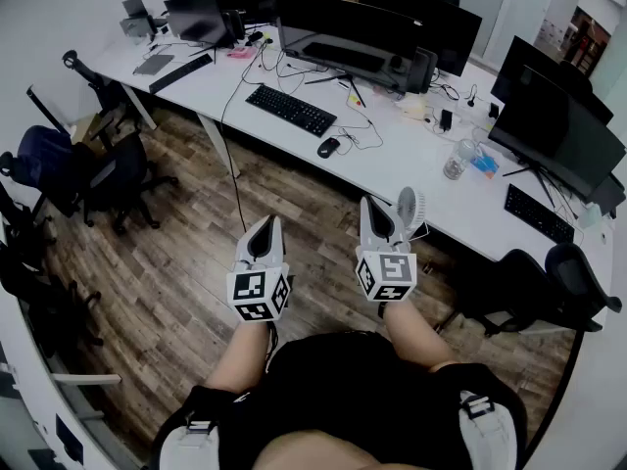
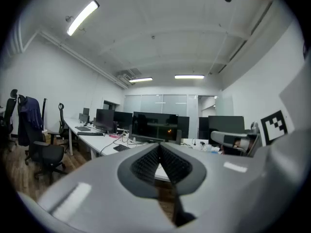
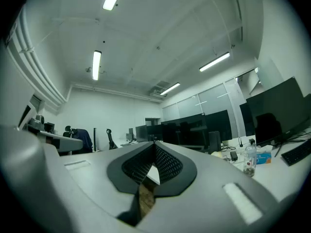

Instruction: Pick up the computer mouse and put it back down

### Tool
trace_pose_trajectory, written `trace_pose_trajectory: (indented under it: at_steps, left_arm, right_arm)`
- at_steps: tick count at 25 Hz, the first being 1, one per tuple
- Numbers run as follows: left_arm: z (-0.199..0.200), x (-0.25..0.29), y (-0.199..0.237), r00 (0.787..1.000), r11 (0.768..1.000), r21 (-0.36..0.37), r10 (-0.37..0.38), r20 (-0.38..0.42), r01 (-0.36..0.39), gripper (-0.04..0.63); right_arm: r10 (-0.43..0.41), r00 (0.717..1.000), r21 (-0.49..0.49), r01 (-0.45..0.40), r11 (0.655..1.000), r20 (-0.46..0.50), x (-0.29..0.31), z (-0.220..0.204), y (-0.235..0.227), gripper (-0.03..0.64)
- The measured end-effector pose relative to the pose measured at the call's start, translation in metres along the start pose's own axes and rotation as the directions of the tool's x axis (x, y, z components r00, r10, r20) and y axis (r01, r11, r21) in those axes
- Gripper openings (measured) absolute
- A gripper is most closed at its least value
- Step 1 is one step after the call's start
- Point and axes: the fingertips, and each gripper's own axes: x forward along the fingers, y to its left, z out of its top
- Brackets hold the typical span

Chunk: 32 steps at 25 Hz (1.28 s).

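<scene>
Bare desk [image 1: 286,145] fronts the mouse [image 1: 328,147]; keyboard [image 1: 290,110] and cables [image 1: 364,137] crowd its far side.

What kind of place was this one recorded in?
Most likely an open-plan office. A long white desk carries several monitors, keyboards and a computer mouse. Office chairs stand on the wood-look floor.

computer mouse [image 1: 329,147]: too small for detail | chair [image 1: 20,282]: cut by left edge

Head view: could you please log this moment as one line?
phase: before pickup | left gripper: shut, empty | right gripper: shut, empty | computer mouse: on desk, untouched
</scene>
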Motion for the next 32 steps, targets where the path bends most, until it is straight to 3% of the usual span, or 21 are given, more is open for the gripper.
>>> trace_pose_trajectory:
  at_steps: [11,18,26,32]
  left_arm:
    - [-0.003,-0.004,0.059,1.0,0.999,-0.035,-0.028,0.014,0.028,0.054]
    - [-0.002,0.016,0.078,0.998,0.997,-0.029,-0.065,0.018,0.065,0.054]
    - [-0.017,0.105,0.11,0.997,0.996,-0.024,-0.082,-0.016,0.082,0.054]
    - [-0.008,0.215,0.153,0.995,0.996,-0.002,-0.091,-0.044,0.091,0.054]
  right_arm:
    - [-0.022,1.0,-0.025,0.022,0.999,0.009,0.02,-0.012,0.053,-0.003]
    - [-0.047,0.999,-0.03,0.047,0.998,0.009,0.048,-0.02,0.058,-0.002]
    - [-0.069,0.998,0.009,0.069,0.998,-0.006,0.142,-0.053,0.031,-0.002]
    - [-0.057,0.998,0.001,0.057,0.998,-0.029,0.257,-0.067,0.002,-0.002]
